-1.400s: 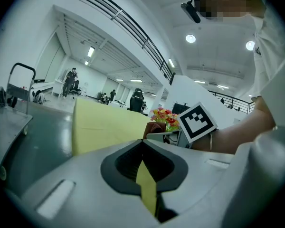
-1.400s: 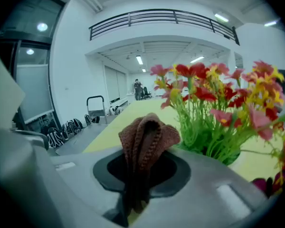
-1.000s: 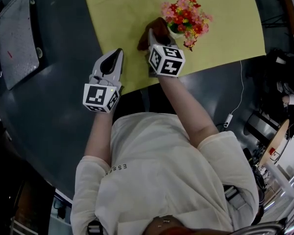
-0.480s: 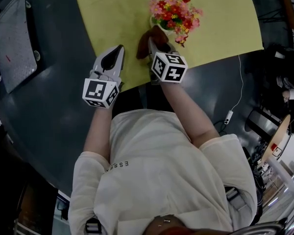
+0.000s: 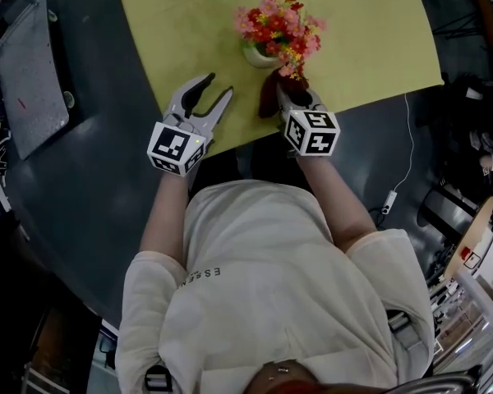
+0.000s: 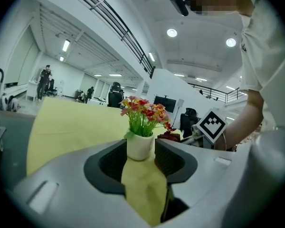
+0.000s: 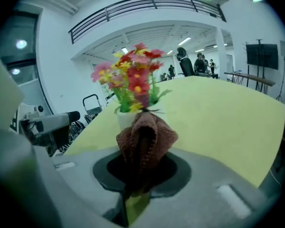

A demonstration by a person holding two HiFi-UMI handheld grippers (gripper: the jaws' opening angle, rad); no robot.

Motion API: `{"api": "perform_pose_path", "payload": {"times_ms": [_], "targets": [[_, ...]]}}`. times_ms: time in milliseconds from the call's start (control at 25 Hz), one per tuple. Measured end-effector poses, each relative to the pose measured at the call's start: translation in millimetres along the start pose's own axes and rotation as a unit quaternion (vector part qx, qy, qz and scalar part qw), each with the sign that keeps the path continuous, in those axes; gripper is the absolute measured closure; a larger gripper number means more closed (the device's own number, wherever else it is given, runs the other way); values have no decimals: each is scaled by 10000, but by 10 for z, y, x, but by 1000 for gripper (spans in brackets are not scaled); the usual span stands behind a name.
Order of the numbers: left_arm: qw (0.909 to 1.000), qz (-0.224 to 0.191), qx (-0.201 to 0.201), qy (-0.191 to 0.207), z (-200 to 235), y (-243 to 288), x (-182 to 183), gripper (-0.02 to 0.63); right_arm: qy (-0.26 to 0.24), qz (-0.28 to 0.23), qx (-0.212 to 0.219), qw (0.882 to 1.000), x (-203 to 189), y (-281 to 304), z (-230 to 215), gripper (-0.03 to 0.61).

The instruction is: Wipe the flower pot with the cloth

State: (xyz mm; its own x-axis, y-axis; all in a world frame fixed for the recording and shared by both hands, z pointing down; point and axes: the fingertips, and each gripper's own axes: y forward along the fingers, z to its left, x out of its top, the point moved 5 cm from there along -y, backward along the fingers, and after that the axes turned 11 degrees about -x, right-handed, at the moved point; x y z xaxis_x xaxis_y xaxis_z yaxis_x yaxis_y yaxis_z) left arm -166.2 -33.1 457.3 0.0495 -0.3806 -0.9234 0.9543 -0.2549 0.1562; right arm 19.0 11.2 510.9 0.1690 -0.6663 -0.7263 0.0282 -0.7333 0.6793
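The dark round bench (image 5: pixel 82 203) filled most of the head view, and over its far half lay a big yellow mat (image 5: pixel 189 23). The person (image 5: pixel 263 294) in the pale shirt leaned in from the near edge, both arms stretched forward. Off to the left sat a flat grey tray (image 5: pixel 29 72), well apart from the action.

The left gripper (image 5: pixel 218 86) hung over the near edge of the mat, and there its jaws were opening, a narrow gap only, with nothing between the pads. In its own view just the yellow mat showed in that gap, and the pot stood further ahead, apart from it.

The right gripper (image 5: pixel 286 90) was on the other side, jaws clamped on the bunched brown cloth (image 5: pixel 269 98), which stuck out past their tips.

The small white flower pot (image 5: pixel 259 53) stood upright on the mat, red, pink and yellow flowers (image 5: pixel 275 23) spilling over its rim. The cloth was just beside it, on the near right. Whether cloth and pot actually touched could not be told.
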Motion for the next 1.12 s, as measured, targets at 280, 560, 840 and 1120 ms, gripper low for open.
{"api": "perform_pose_path", "payload": {"times_ms": [280,560,840,1120], "targets": [[9994,-108,-106,320,76,411,101,247,12,186,-51,9998,263,70,-673,520],[9947,565,-240,821,282,911,-74,131,-242,189,-59,9995,617,318,-1107,520],[9817,1184,-686,1324,402,1300,-202,64,-289,356,159,9988,774,594,-1264,520],[9729,1366,-1267,1366,385,1565,-195,51,-705,296,482,9959,913,747,-1168,520]]}}
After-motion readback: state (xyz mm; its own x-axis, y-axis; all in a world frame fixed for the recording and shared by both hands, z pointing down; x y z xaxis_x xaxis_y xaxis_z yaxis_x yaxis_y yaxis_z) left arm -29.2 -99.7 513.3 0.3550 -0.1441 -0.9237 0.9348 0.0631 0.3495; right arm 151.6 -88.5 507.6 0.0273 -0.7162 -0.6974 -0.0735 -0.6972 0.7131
